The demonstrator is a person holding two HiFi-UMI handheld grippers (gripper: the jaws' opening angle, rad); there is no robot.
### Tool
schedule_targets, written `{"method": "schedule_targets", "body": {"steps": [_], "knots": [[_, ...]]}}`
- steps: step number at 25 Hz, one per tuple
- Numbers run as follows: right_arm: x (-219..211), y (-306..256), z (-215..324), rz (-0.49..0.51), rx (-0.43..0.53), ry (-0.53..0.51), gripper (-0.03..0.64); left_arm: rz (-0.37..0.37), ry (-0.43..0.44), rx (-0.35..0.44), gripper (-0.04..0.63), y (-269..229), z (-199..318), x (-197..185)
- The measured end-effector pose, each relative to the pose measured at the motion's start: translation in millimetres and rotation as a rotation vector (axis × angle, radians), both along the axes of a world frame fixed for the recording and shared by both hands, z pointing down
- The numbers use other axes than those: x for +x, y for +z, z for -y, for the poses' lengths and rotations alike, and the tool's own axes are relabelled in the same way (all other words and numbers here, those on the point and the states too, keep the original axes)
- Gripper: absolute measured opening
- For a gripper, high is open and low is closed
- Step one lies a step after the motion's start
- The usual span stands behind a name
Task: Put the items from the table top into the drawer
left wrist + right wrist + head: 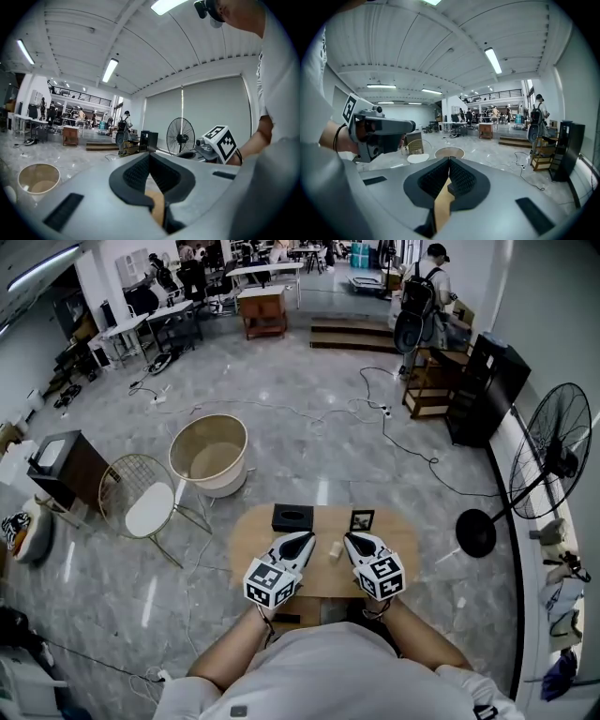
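Observation:
A small oval wooden table (253,538) stands right in front of me. On it are a black box (292,517) at the back left, a small black-framed item (362,519) at the back right, and a little beige block (335,550) in the middle. My left gripper (307,538) hovers left of the block and my right gripper (349,538) right of it, both held over the tabletop. The left gripper (149,154) has its jaws closed tip to tip with nothing between them. The right gripper (449,159) is likewise shut and empty. The drawer front is hidden under the table edge.
A round beige tub (209,454) and a wire chair (141,498) stand on the floor to the left beyond the table. A standing fan (553,456) is at the right, a dark cabinet (66,465) far left. Cables trail across the floor behind.

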State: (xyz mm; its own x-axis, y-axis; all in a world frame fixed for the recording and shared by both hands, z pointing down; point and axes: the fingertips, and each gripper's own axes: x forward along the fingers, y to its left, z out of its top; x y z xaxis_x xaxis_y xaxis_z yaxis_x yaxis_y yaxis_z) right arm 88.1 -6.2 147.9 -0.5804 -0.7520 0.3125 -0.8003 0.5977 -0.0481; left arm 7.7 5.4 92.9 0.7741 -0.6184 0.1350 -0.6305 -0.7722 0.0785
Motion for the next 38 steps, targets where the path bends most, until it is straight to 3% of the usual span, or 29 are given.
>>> {"method": "schedule_targets", "body": {"steps": [10, 24, 38], "knots": [[21, 37, 23, -0.015, -0.088, 0.041, 0.030, 0.011, 0.018, -0.051, 0.009, 29, 20, 13], [67, 104, 91, 0.001, -0.232, 0.029, 0.038, 0.029, -0.061, -0.160, 0.009, 79, 80, 34], [85, 245, 127, 0.025, -0.471, -0.011, 0.120, 0.079, -0.127, -0.313, 0.009, 188, 132, 38]]}}
